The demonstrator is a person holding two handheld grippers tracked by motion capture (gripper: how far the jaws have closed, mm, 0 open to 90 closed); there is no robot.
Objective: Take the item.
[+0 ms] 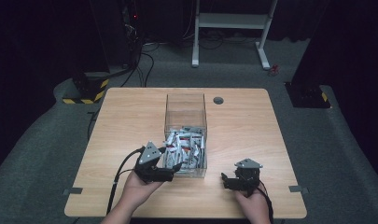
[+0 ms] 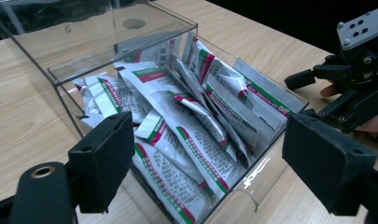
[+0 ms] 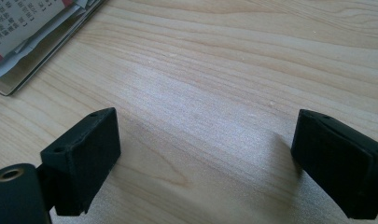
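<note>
A clear plastic box stands in the middle of the wooden table, its near half piled with several white sachets printed in green and red. My left gripper hovers at the box's near left corner, open, jaws wide over the sachets with nothing between them. The box's rim runs across the left gripper view. My right gripper rests low near the table's front edge, right of the box, open over bare wood. The box corner sits at the upper left of the right gripper view.
A round cable hole sits in the table behind the box. The right gripper appears at the right edge of the left gripper view. Beyond the table stand a white desk frame and dark equipment on grey carpet.
</note>
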